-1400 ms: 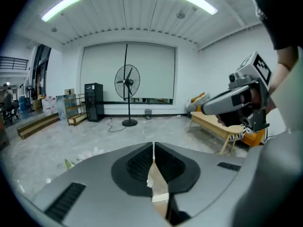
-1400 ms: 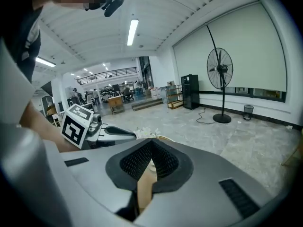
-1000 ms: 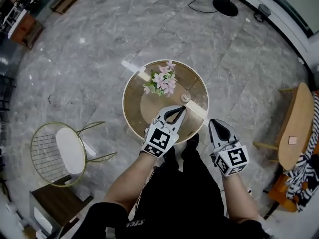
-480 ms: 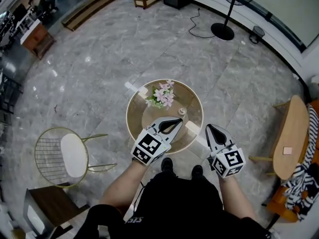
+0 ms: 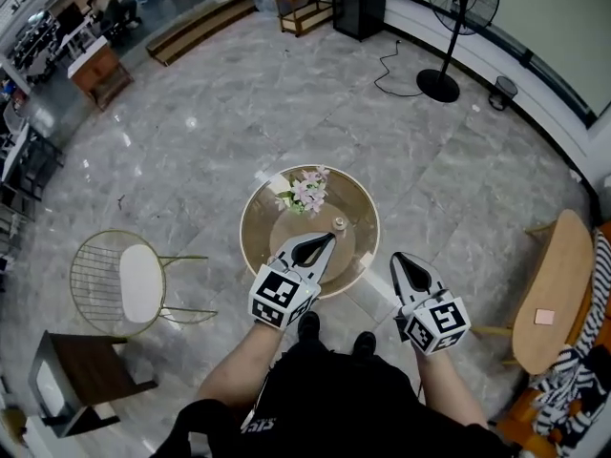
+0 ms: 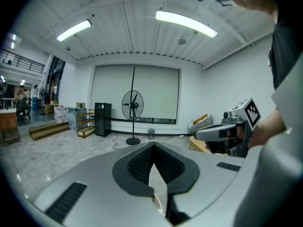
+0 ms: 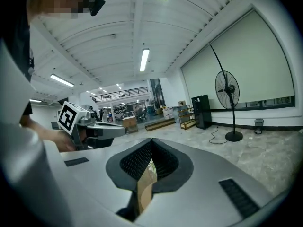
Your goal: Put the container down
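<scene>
A small container (image 5: 338, 223) with a pale lid stands upright on the round glass-topped table (image 5: 263, 232), right of a bunch of pink flowers (image 5: 304, 191). No gripper touches it. My left gripper (image 5: 330, 239) hangs over the table's near rim, jaws shut with nothing between them; in the left gripper view its tips (image 6: 152, 145) meet. My right gripper (image 5: 395, 258) is off the table's right side, over the floor, also shut and empty, with its tips (image 7: 151, 143) together in the right gripper view.
A gold wire chair (image 5: 124, 282) with a white seat stands at the left, with a dark wooden stool (image 5: 72, 380) below it. An oval wooden table (image 5: 554, 289) and striped cloth (image 5: 584, 375) are at the right. A standing fan (image 5: 449, 27) is far behind.
The view has risen and pulled back, so the table looks smaller and farther. Both grippers have stayed shut and drawn toward the body, away from the container.
</scene>
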Tool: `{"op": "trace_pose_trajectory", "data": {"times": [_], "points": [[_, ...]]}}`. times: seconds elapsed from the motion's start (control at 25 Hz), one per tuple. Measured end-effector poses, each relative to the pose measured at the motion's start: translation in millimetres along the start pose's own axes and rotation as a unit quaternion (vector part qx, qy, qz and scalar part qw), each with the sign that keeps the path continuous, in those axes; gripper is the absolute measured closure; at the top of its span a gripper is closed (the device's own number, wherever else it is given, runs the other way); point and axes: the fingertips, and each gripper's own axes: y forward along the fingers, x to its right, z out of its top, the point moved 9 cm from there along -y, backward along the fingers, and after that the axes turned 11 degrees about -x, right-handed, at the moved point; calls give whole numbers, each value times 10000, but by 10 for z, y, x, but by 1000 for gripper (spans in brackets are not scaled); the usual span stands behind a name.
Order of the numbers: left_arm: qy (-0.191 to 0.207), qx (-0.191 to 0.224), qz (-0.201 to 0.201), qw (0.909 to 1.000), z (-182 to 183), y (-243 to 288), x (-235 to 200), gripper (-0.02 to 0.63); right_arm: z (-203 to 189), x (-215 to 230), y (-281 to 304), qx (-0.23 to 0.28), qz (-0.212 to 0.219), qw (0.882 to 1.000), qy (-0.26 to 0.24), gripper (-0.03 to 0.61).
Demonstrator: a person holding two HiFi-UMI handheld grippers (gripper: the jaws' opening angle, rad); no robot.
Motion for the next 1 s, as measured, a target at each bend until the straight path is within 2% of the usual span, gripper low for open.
{"op": "trace_pose_trajectory", "data": {"times": [0.12, 0.32, 0.52, 0.72, 1.0], "points": [[108, -197, 204, 9995, 17, -38, 269, 598, -15, 68, -113, 72, 286, 9995, -105, 565], [-242, -348, 233, 9988, -15, -97, 745, 598, 17, 182, -376, 94, 602, 9981, -110, 565], [-361, -369, 563, 9971, -67, -226, 1039, 598, -3, 302, -493, 35, 1053, 9941, -240, 565], [-215, -384, 767, 9961, -6, -412, 1146, 601, 101, 244, -618, 153, 1163, 9924, -365, 565], [-312, 189, 998, 9943, 213, -661, 849, 600, 84, 178, -635, 210, 957, 9945, -375, 565]]}}
